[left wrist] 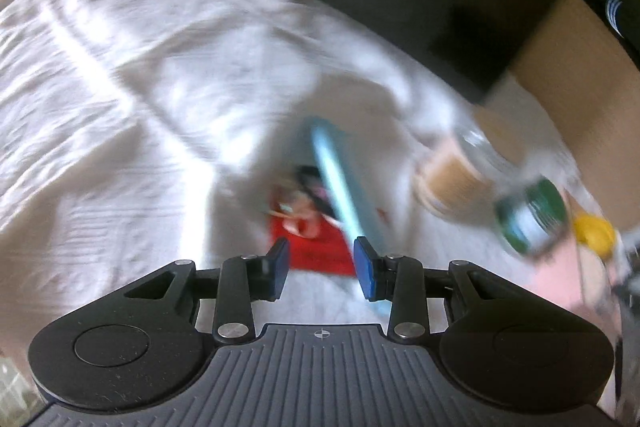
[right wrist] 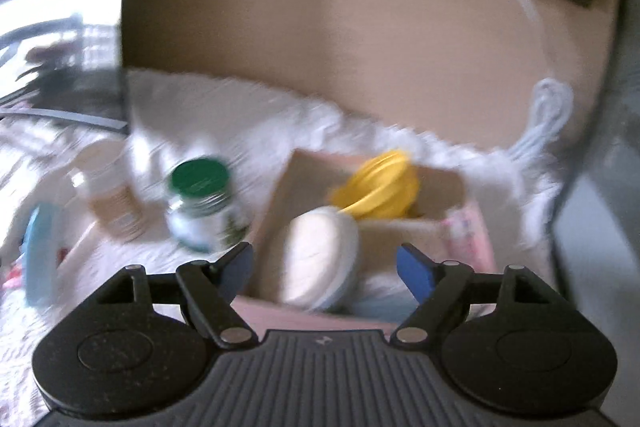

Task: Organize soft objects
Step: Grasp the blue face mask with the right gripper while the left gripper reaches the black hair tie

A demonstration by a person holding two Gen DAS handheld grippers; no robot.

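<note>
My left gripper [left wrist: 323, 265] hovers open over a white bedsheet [left wrist: 120, 107], nothing between its blue pads. Just beyond them lies a red packet [left wrist: 316, 247] with a picture on it, and a light blue flat item [left wrist: 344, 187] runs across it past the right pad. My right gripper [right wrist: 324, 255] stands wide open above a small pinkish cardboard box [right wrist: 272, 311]. A round white cushion-like piece [right wrist: 320, 259] sits in that box below the jaws, untouched. A yellow piece [right wrist: 380, 187] lies behind it. The light blue item [right wrist: 38, 255] shows at far left.
A green-lidded jar [right wrist: 200, 207] and a brown-filled clear bottle [right wrist: 112, 203] lie on the sheet left of the box. A tall cardboard wall [right wrist: 360, 47] stands behind, with a coiled white cable [right wrist: 548, 115] at right. Both views are motion-blurred.
</note>
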